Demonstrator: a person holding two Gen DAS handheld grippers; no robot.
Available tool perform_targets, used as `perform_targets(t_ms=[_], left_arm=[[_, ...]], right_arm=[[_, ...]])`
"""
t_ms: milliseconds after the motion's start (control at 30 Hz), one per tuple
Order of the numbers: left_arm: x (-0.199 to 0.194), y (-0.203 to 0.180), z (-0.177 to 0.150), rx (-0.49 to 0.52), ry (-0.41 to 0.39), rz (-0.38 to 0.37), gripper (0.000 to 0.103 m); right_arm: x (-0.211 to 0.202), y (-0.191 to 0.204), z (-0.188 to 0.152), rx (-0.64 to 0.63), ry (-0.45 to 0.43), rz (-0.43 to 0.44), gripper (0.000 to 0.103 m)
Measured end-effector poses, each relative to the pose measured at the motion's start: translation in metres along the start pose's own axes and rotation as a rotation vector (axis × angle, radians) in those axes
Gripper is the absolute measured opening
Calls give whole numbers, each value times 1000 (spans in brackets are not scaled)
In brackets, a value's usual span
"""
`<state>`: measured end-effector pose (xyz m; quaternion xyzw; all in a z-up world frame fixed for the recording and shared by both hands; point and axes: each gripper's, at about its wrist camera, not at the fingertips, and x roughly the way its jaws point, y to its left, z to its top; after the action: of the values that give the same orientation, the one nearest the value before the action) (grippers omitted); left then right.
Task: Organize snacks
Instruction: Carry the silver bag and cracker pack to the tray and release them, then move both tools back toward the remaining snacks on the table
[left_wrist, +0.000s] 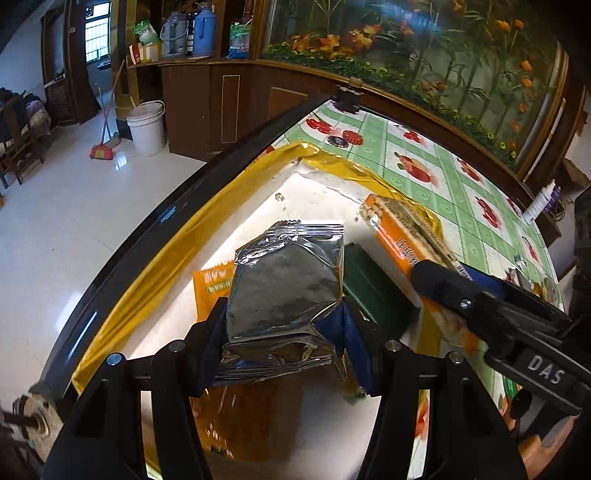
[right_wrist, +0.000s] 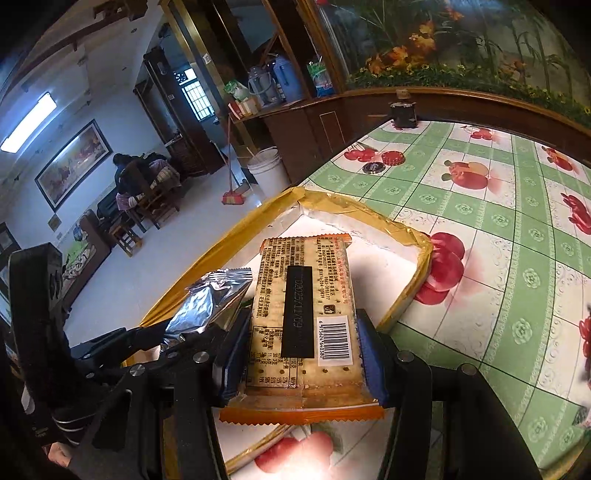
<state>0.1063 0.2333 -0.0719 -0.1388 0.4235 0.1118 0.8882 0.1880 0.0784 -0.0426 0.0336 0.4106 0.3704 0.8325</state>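
My left gripper is shut on a silver foil snack packet and holds it over a white foam box with yellow tape on its rim. An orange packet and a dark green packet lie in the box under it. My right gripper is shut on an orange cracker packet with a barcode and holds it over the same box. The silver packet shows to its left. The cracker packet and right gripper show at the right of the left wrist view.
The box sits at the edge of a table with a green fruit-print cloth. Two bottle caps and a small dark pot are on the far side. A white bucket and a broom stand on the floor beyond.
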Motion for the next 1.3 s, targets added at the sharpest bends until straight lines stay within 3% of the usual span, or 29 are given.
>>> perform_targets(t_ms=[267,533,633,833,1100,1300], left_arm=[[17,4,16,-18,39,39,58],[16,3,14,-9,60,65,62],[11,1,12,-5,47,85,72],[-4,-6,7,-13,8,75,72],[-29,-33,-9,-20,-24,-6,72],[-53,-67,-41,-113,-102,-63,72]], right_arm=[[35,-9,15,12,27,-16,55],[39,-11,16,24,41,-6,56],[28,-13,12,40,24,4,58],[-8,-24,4,89,-45,19,73],[-50,-44,-14,208,-138,36,79],[-89,-56,-26,285,-276,-7,88]])
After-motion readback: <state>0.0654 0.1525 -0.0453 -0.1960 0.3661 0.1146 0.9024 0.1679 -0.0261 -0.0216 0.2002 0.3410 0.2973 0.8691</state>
